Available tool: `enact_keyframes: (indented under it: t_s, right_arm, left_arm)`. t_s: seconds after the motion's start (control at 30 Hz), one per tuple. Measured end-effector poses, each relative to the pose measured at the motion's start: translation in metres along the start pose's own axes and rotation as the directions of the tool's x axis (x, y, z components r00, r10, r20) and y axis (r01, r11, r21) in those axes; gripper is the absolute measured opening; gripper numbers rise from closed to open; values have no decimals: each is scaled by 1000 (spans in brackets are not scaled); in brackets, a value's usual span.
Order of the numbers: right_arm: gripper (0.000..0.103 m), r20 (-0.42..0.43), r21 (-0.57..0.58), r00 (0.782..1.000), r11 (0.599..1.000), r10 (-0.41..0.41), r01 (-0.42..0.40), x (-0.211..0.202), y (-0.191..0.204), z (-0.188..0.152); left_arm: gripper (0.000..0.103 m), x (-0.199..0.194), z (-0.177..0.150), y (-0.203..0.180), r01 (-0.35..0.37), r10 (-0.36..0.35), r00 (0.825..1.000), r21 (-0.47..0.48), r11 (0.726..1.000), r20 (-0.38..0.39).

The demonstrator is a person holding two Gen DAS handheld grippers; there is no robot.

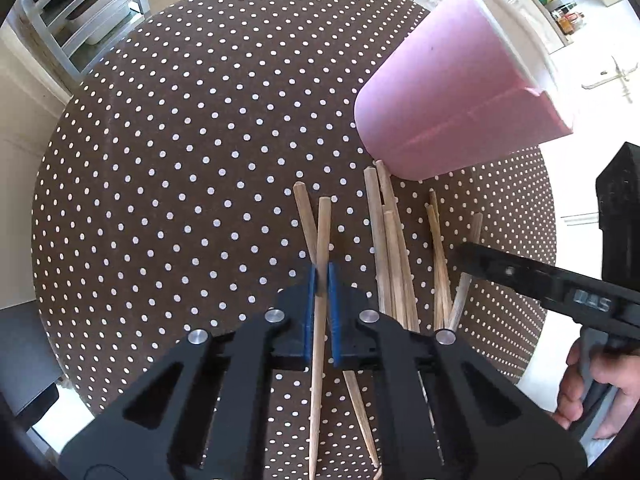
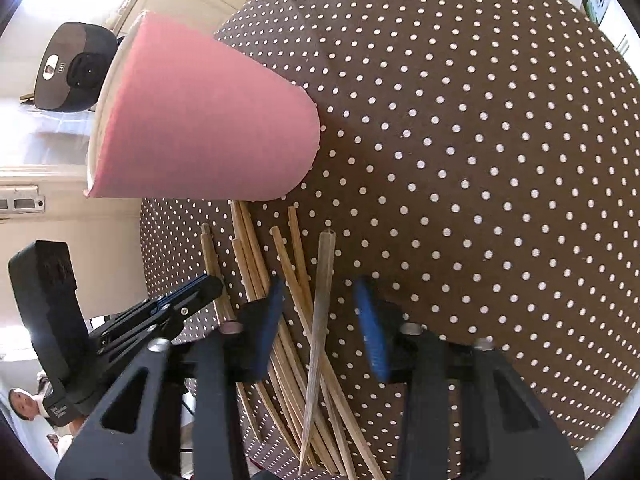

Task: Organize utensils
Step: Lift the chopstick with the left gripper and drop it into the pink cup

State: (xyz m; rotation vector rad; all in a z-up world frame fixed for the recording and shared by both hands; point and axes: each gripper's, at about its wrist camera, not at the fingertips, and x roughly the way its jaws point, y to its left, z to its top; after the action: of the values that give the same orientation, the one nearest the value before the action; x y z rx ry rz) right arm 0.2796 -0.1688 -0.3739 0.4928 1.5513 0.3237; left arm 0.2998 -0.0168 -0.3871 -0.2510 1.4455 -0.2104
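The task has barely begun: the left gripper [image 1: 321, 276] pinches one wooden chopstick [image 1: 320, 344], the right gripper [image 2: 320, 304] straddles another unclamped, and the rest lie scattered near the tall pink cup [image 1: 452, 96].

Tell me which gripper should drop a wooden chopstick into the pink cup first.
Left. The left gripper is already shut on a wooden chopstick. The right gripper is open, a chopstick between its blue pads untouched. The pink cup stands just beyond.

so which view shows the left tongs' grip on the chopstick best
The left wrist view: the left tongs have blue pads shut on one chopstick. The right wrist view shows those tongs only side-on, their contact hidden.
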Motion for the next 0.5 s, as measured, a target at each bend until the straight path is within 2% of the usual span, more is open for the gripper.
enact_keyframes:
  t_s: [0.07, 0.2, 0.33, 0.5]
  right_arm:
    - [7, -2, 9, 1000, 1000, 16, -16, 5, -2, 3]
    - [6, 23, -1, 999, 999, 36, -35, 1, -4, 5]
    - [6, 68, -29, 997, 999, 44, -42, -21, 1, -1]
    - [6, 166, -108, 982, 992, 90, -73, -63, 24, -14]
  left_arm:
    - [6, -13, -5, 8, 17, -17, 1000, -1, 1000, 11]
    - [6, -32, -12, 20, 51, -50, 998, -9, 999, 33]
    - [6, -48, -20, 31, 80, -79, 995, -13, 997, 61]
    - [6, -99, -40, 34, 132, -134, 982, 26, 991, 135]
